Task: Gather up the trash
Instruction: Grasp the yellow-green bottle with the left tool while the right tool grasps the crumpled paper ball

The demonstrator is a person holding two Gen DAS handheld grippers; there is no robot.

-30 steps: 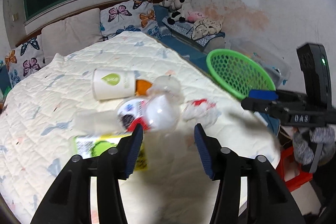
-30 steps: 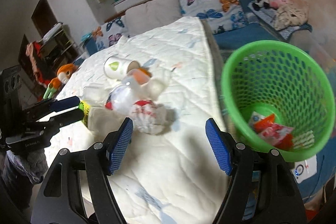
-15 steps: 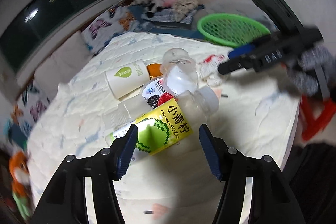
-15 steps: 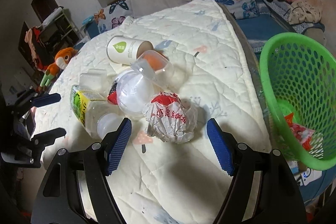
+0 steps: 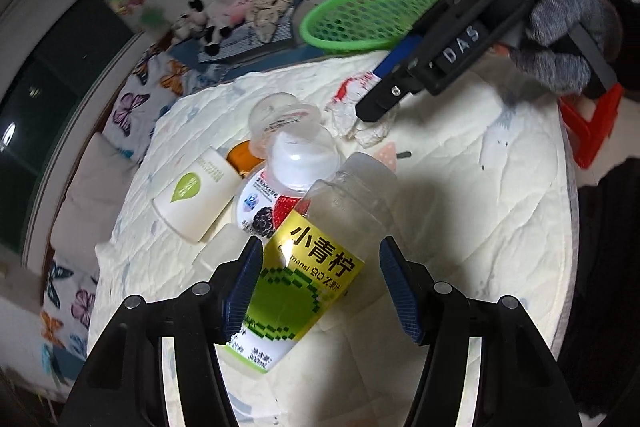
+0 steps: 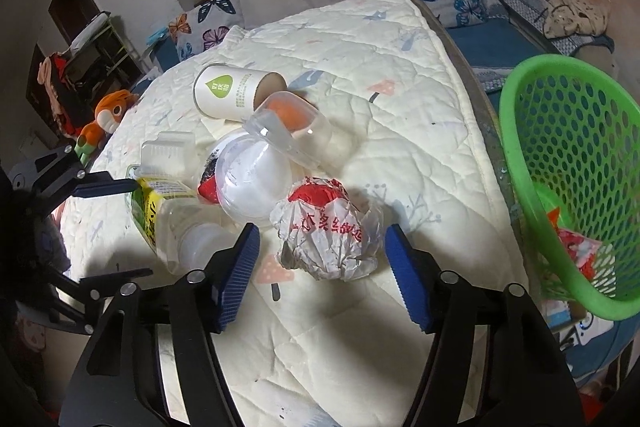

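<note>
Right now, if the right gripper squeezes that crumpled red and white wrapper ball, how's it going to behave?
The crumpled wrapper looks like thin creased paper or film, so it will probably crush inward as the right gripper closes, its pads not yet pressing on it. It seems empty, so likely very light. Being lumpy, it should scoot on the quilt rather than roll.

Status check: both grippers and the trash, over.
Left gripper open astride plastic bottle. Right gripper closing around crumpled wrapper, pads not touching. Green basket alongside, nothing blocking.

The bottle [image 5: 308,267] between the left jaws reads "小青柠" and "90%". The right gripper's body [image 5: 460,47], beyond those jaws, reads "DAS".
</note>
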